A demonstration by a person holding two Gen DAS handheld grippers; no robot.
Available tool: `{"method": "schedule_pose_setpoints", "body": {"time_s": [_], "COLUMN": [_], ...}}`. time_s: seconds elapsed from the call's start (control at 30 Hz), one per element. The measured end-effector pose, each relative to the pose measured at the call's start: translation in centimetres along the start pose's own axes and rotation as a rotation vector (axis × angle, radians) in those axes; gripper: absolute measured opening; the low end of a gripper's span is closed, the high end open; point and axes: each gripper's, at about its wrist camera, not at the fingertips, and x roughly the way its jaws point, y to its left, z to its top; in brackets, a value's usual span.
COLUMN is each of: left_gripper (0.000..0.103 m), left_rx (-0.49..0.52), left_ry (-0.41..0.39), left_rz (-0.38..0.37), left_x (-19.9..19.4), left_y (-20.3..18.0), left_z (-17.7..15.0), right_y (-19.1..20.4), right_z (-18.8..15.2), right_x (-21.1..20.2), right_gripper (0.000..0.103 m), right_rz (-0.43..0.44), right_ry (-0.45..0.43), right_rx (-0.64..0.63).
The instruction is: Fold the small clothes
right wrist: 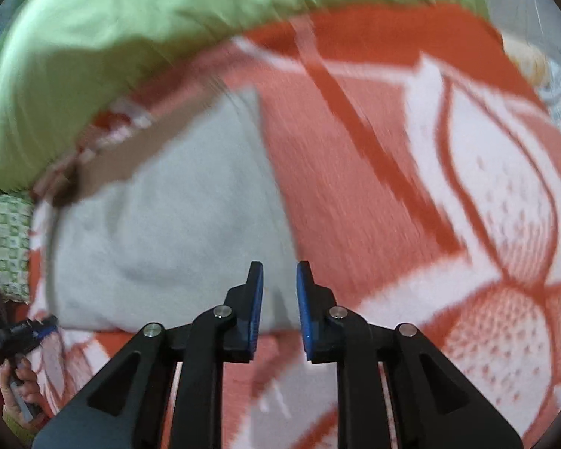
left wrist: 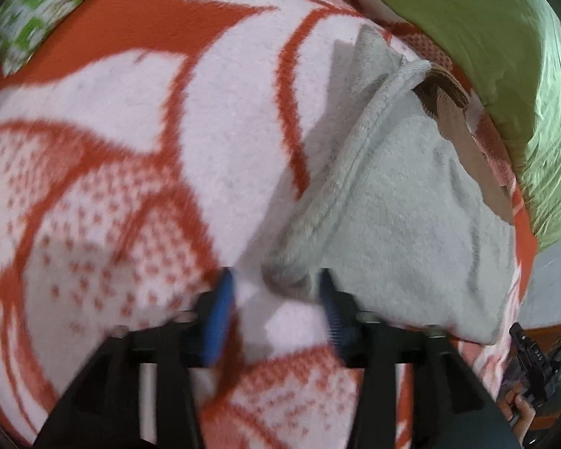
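Note:
A small grey fleece garment (left wrist: 392,202) lies on an orange and white patterned blanket (left wrist: 131,149). A brown and tan piece (left wrist: 448,101) lies under its far edge. My left gripper (left wrist: 276,280) is open, its jaws on either side of the garment's near left corner. In the right wrist view the garment (right wrist: 168,217) lies left of centre on the blanket (right wrist: 430,187). My right gripper (right wrist: 279,273) is open and empty at the garment's near right edge. The left gripper also shows in the right wrist view (right wrist: 18,331), and the right gripper shows in the left wrist view (left wrist: 535,359).
A lime green cover (left wrist: 486,45) is bunched along the far side of the blanket; it also shows in the right wrist view (right wrist: 131,37). A green and white patterned pillow (left wrist: 37,11) lies at the far left corner.

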Motion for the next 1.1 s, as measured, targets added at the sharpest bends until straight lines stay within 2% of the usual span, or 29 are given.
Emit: {"method": "schedule_pose_setpoints", "body": {"time_s": [0.03, 0.07, 0.17, 0.3, 0.37, 0.5, 0.63, 0.77, 0.83, 0.9, 1.0, 1.07, 1.1], "left_gripper": [0.064, 0.064, 0.064, 0.066, 0.067, 0.07, 0.077, 0.084, 0.084, 0.084, 0.083, 0.073, 0.059], "left_rx": [-0.025, -0.041, -0.053, -0.046, -0.048, -0.075, -0.108, -0.123, -0.129, -0.133, -0.141, -0.114, -0.103], "left_ry": [0.009, 0.023, 0.033, 0.0, -0.006, -0.024, -0.059, -0.078, -0.087, -0.103, -0.131, -0.152, -0.157], "left_rz": [-0.017, -0.032, -0.034, -0.006, -0.003, -0.014, -0.017, 0.0, 0.009, 0.02, 0.035, 0.055, 0.057], "left_x": [0.0, 0.3, 1.1, 1.8, 2.0, 2.2, 2.2, 2.8, 3.1, 3.5, 3.9, 4.1, 4.2], "left_y": [0.2, 0.2, -0.3, -1.4, -1.6, -1.4, -1.2, -2.3, -2.9, -3.4, -3.7, -4.3, -4.3], "left_z": [-0.6, -1.1, -2.2, -2.2, -2.1, -2.0, -2.6, -2.8, -2.7, -2.3, -1.5, -0.8, -0.1], "right_y": [0.6, 2.0, 6.6, 14.1, 17.9, 25.0, 30.6, 32.5, 32.3, 31.9, 28.7, 25.9, 24.4], "right_z": [0.2, 0.6, 1.2, 1.8, 2.6, 5.2, 8.0, 9.9, 10.0, 9.8, 8.9, 8.4, 8.1], "right_x": [-0.2, 0.3, 3.6, 8.7, 12.2, 17.3, 19.9, 18.6, 17.3, 16.2, 14.7, 13.8, 13.5], "right_gripper": [0.019, 0.019, 0.019, 0.019, 0.019, 0.019, 0.019, 0.019, 0.019, 0.02, 0.021, 0.022, 0.024], "right_rz": [0.043, 0.135, 0.326, 0.495, 0.547, 0.608, 0.644, 0.715, 0.737, 0.729, 0.697, 0.671, 0.655], "right_ry": [-0.012, -0.002, 0.095, 0.191, 0.239, 0.277, 0.225, 0.131, 0.127, 0.128, 0.138, 0.142, 0.146], "right_rx": [-0.005, -0.014, -0.08, -0.213, -0.24, -0.278, -0.304, -0.253, -0.244, -0.265, -0.238, -0.189, -0.165]}}
